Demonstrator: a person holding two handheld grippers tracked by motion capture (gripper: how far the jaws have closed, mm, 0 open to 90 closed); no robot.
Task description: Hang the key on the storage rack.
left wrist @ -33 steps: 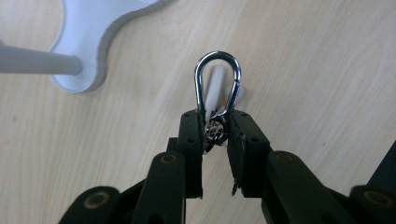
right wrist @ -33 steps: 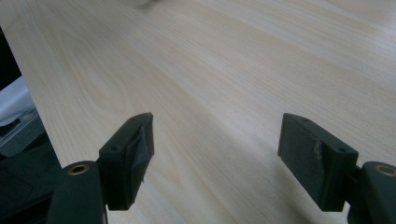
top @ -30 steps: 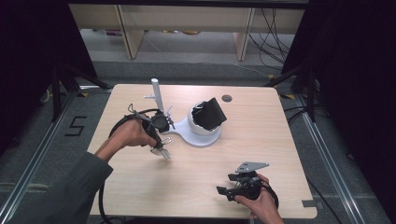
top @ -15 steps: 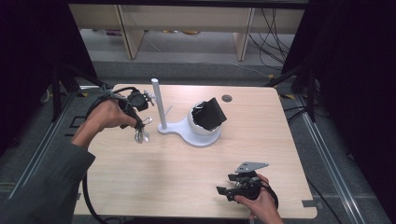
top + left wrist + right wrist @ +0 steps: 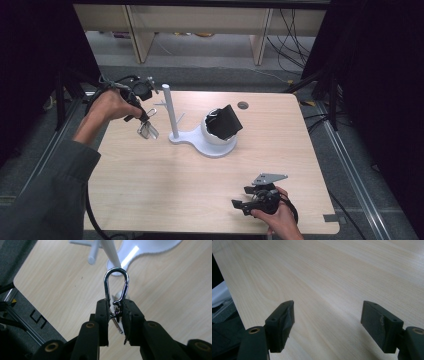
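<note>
1. The left gripper, jaws clamped on the silver carabiner, has risen and moved from the white stand base to its left side.
2. The stand has not shifted.
3. The right gripper, jaws apart and empty, has stayed far right of the stand.

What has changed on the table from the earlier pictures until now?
The left hand-held gripper, shut on the carabiner, lifted off the table and moved left and away, to the left of the white stand's post. The right hand-held gripper stayed open at the near edge; the stand and the black thing on it did not move.
</note>
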